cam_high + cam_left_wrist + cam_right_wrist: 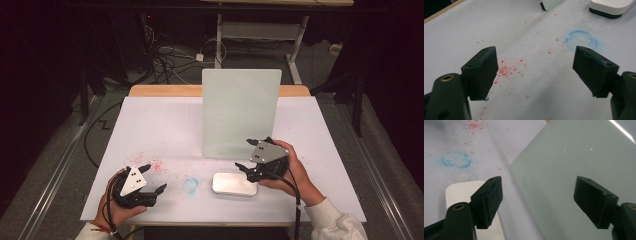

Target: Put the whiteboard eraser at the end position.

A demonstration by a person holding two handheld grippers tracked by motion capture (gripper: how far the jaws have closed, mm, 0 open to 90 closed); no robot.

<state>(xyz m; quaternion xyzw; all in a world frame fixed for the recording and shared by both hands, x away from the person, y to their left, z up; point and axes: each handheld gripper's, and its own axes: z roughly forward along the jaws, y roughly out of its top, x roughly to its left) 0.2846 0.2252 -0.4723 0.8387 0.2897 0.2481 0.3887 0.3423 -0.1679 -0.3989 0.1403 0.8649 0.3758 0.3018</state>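
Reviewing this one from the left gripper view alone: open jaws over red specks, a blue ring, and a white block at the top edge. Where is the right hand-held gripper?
Observer: In the high view, the right hand-held gripper is just above the far right end of the white block, not touching it.
Operator: Is it holding anything?
Observer: No. The right gripper view shows its jaws open with nothing between them.
Operator: And what is that pale corner beside the block?
Observer: It is the foot of a pale panel standing on edge mid-table. The right hand-held gripper sits at the panel's lower right corner.
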